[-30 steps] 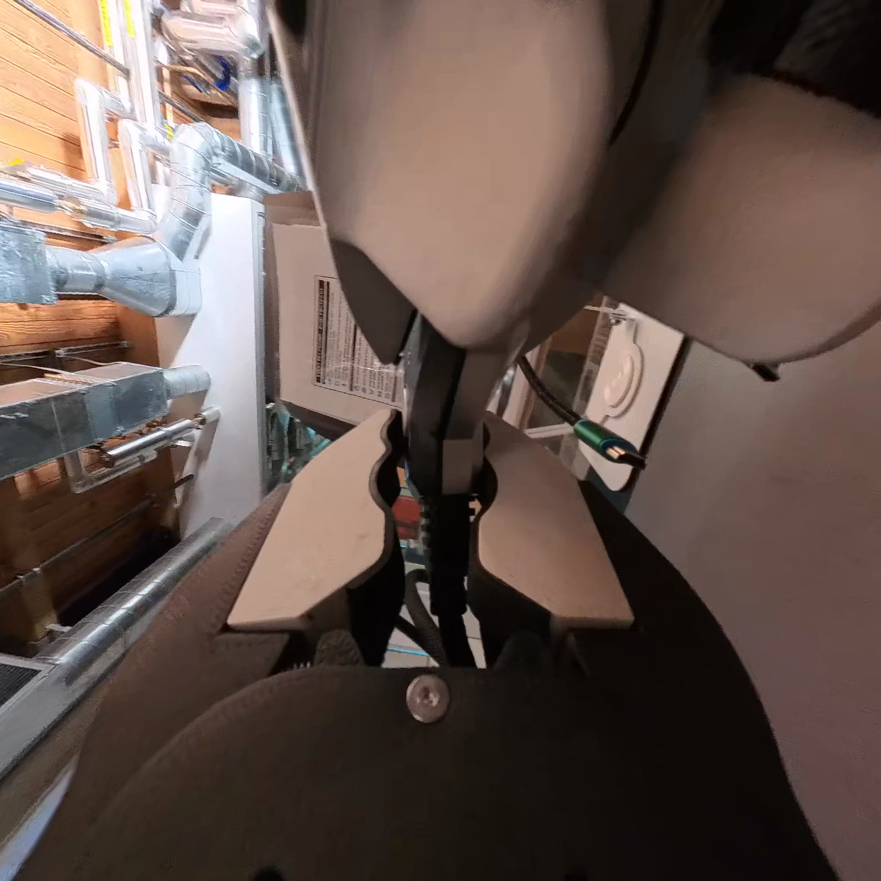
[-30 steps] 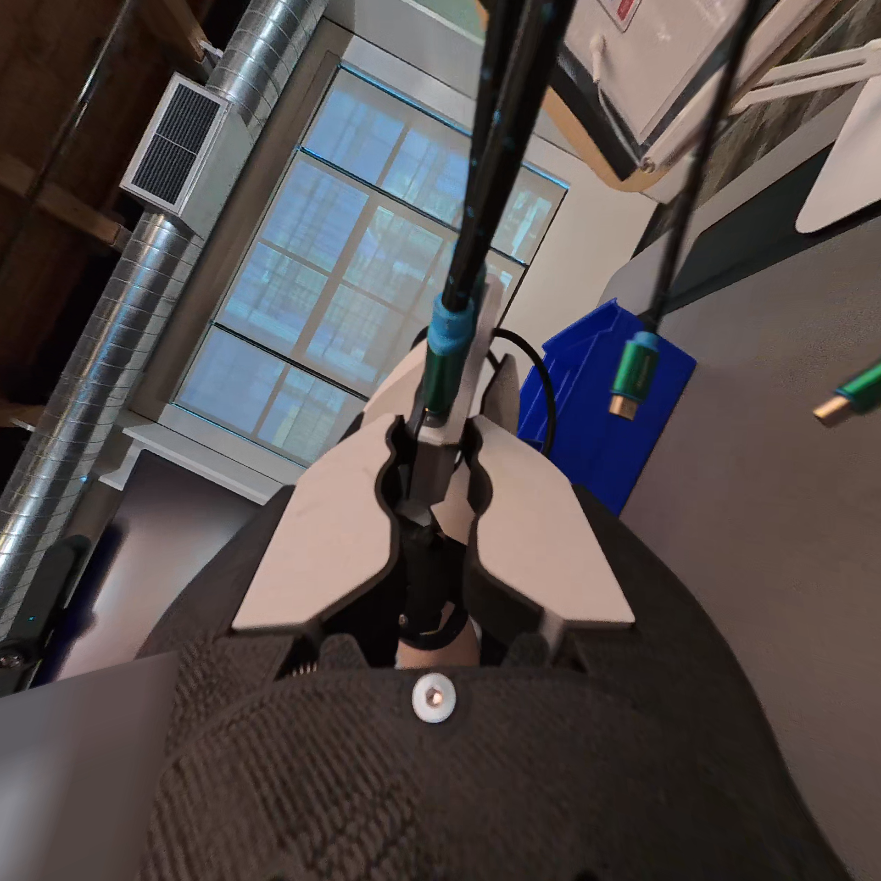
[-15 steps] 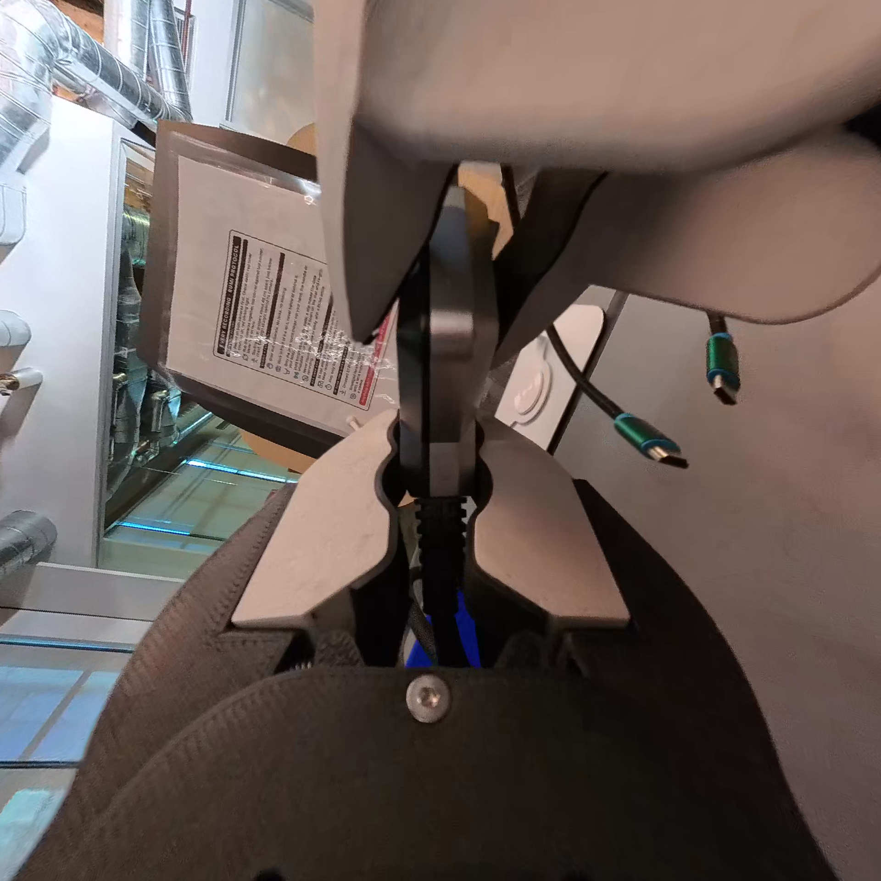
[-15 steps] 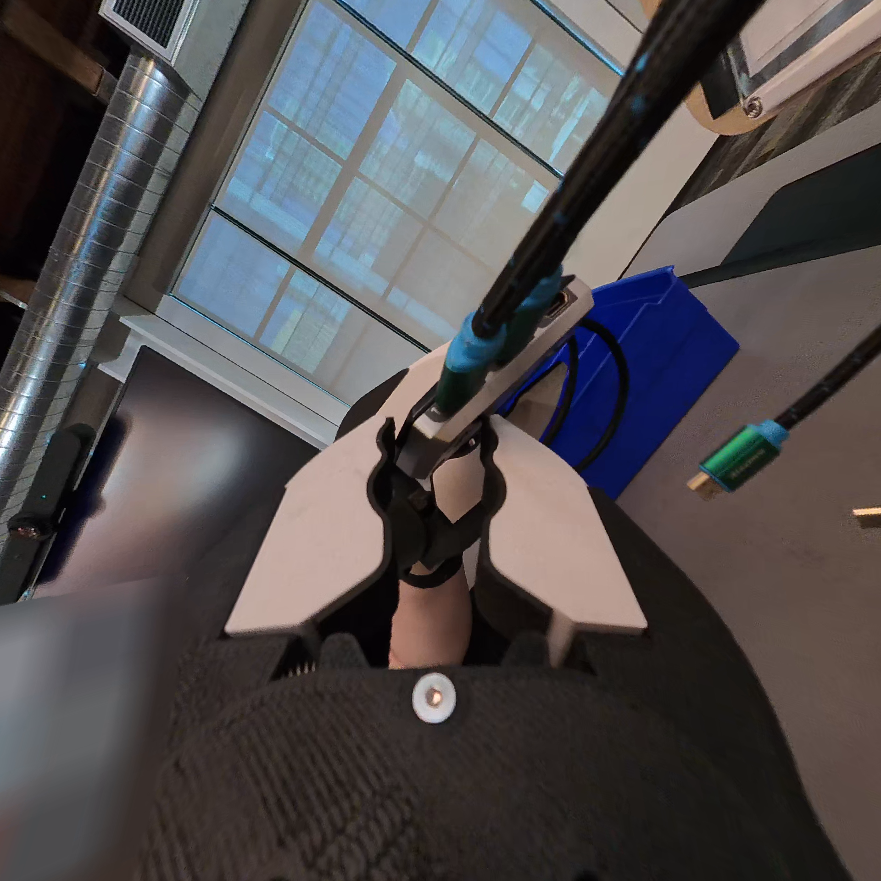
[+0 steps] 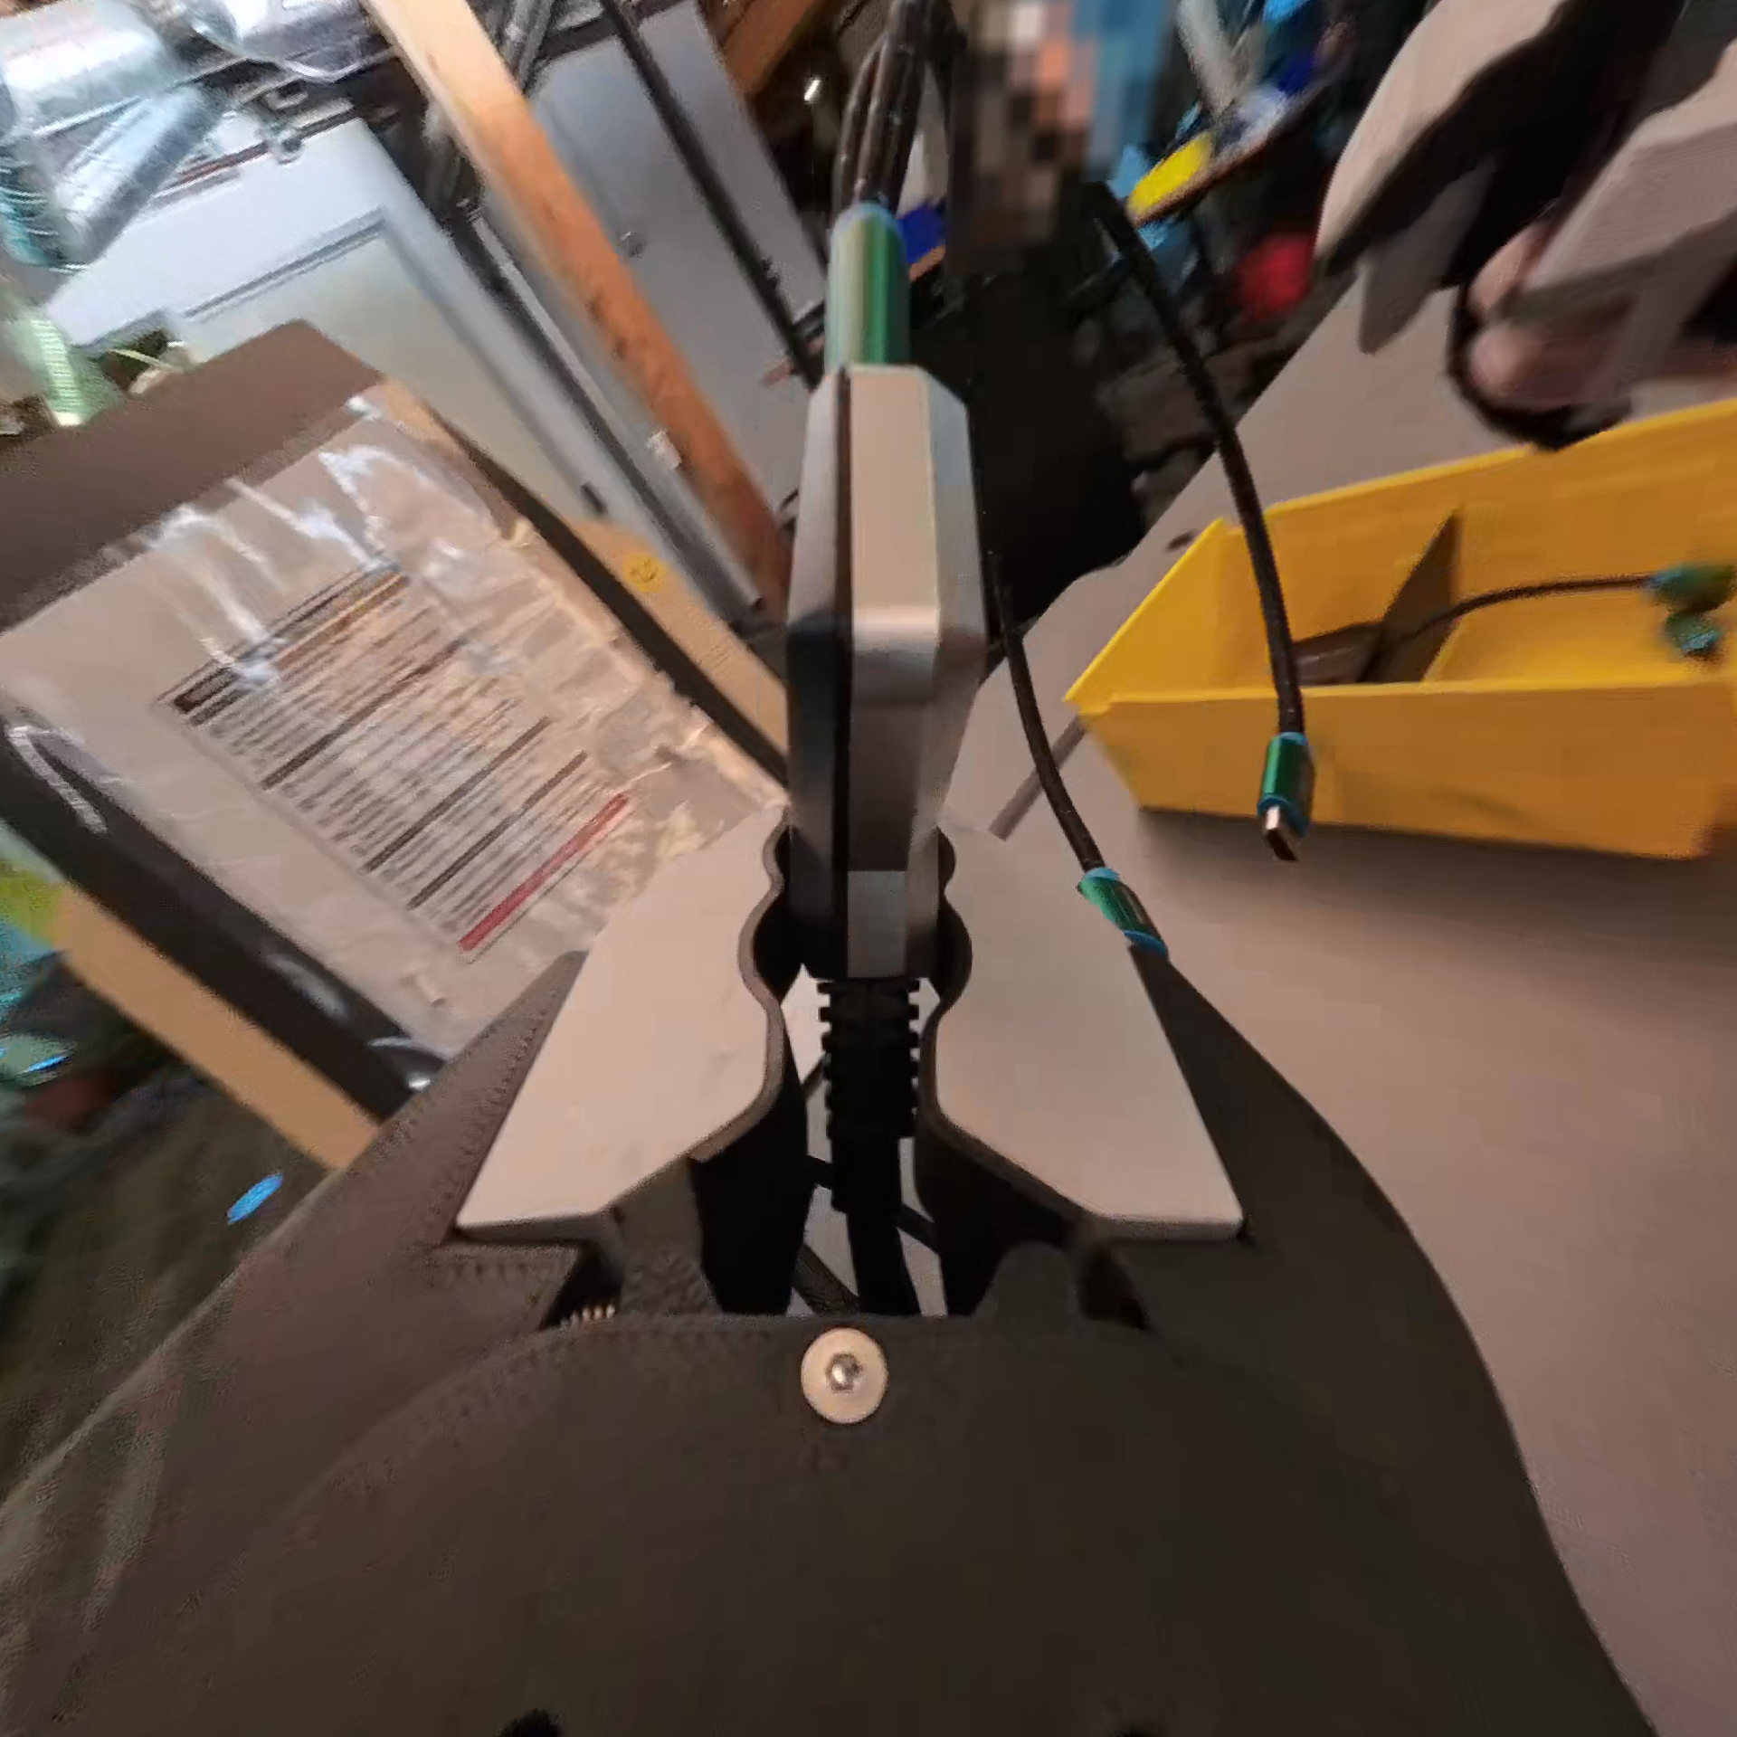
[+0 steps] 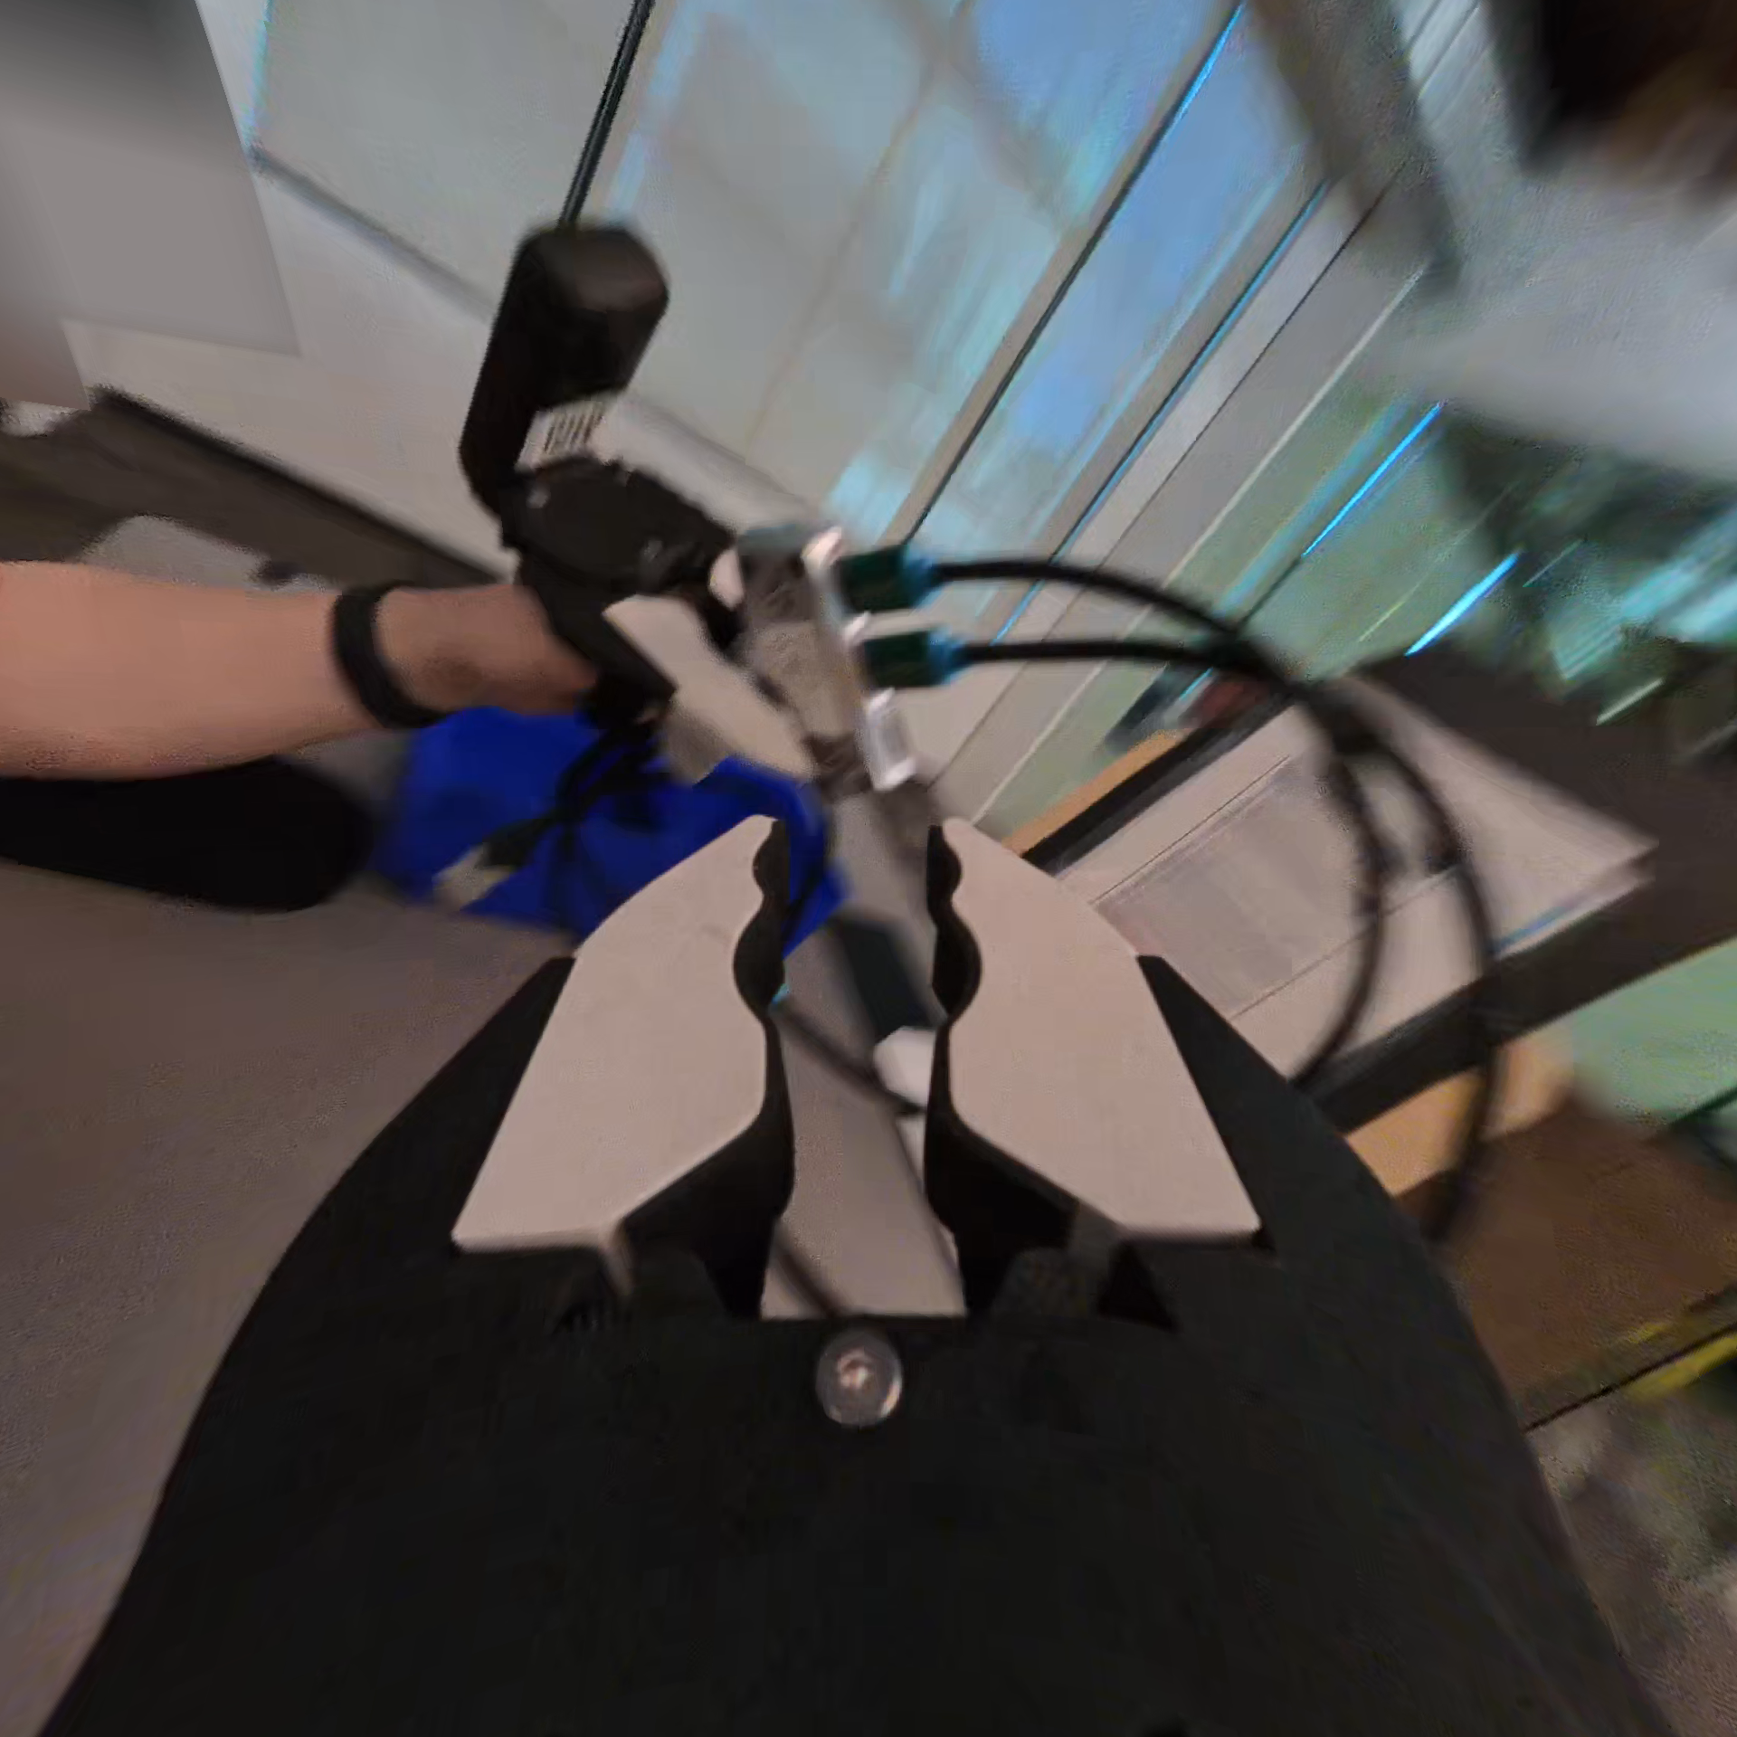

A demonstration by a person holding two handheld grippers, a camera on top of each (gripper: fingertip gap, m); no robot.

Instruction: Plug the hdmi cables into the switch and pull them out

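- HDMI switch [image 5: 879,602]: a slim grey metal slab with bevelled corners, standing upright at the centre of the left wrist view, its lower end clamped between the pale, flat fingers of the left gripper [image 5: 860,902]; a ribbed black strain relief [image 5: 869,1062] runs down from it between the jaws
- Green metallic plug [image 5: 865,291] with a blue collar is seated in the switch's top edge, at 12 o'clock from it
- From the right wrist view the same switch [image 6: 808,649] sits at 12 o'clock, held up by the left gripper [image 6: 696,658] and a person's hand [image 6: 470,649]; two green plugs [image 6: 888,616] are inserted side by side, their black braided cables [image 6: 1353,799] looping away toward 3 o'clock
- Right gripper [image 6: 851,846] holds nothing: its notched grey fingers stand apart with a clear gap, tips just below the switch
- Two loose cables hang at 3 o'clock of the switch in the left view, one green plug [image 5: 1286,785] dangling in front of the bin, another [image 5: 1118,916] by the left gripper's right finger
- Yellow plastic bin [image 5: 1410,752], open-topped with a divider, rests on the matte grey table [image 5: 1410,1081] at 2 o'clock; a thin black cable with greenish ends lies inside
- Blue bin [image 6: 526,818], blurred, sits at 10 o'clock in the right view with dark cable in it
- Cardboard box [image 5: 310,677] under glossy plastic film stands at 9 o'clock
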